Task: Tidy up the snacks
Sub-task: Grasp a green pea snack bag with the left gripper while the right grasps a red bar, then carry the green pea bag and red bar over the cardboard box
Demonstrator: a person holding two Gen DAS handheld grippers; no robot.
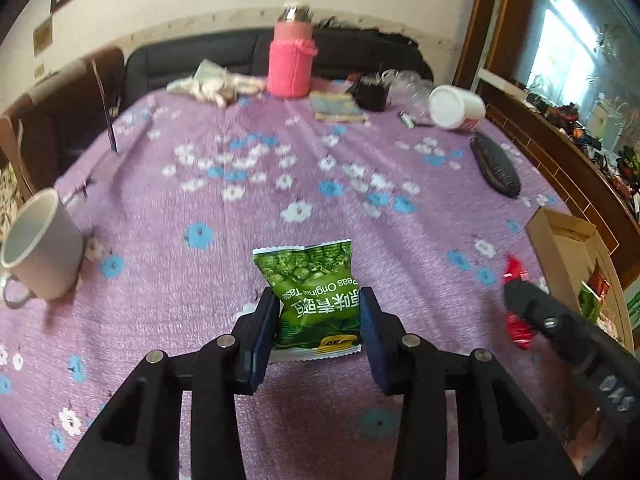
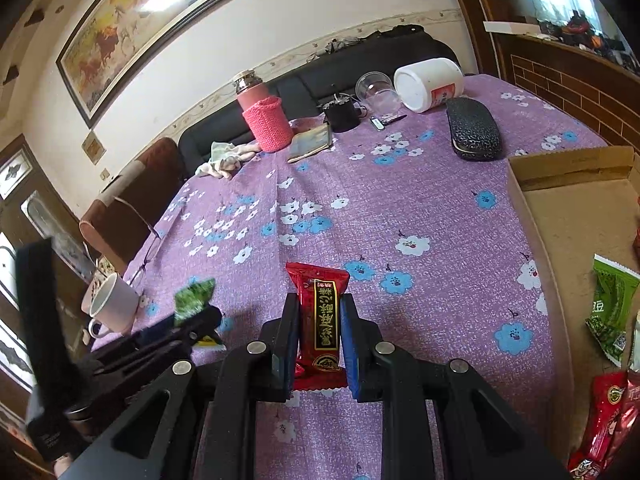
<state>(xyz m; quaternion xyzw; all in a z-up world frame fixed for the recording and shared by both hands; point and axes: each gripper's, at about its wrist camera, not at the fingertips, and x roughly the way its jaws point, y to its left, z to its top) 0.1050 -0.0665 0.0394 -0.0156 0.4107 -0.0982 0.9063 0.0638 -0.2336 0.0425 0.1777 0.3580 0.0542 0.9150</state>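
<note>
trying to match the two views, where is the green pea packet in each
Left wrist: green pea packet at lower centre, between that gripper's fingers.
Right wrist: same packet at lower left, beside the white mug.
Shared landmark: pink flask at the table's far edge.

a home living room: sofa (image 2: 360, 68), framed painting (image 2: 140, 20), floral tablecloth (image 2: 400, 208).

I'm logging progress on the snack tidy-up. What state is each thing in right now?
Left tool: shut on the green pea packet.
Right tool: shut on the red snack bar.
Cardboard box: open, snacks inside.
White mug: tilted, looks empty.
White jar: on its side.
Glasses case: closed.
</note>
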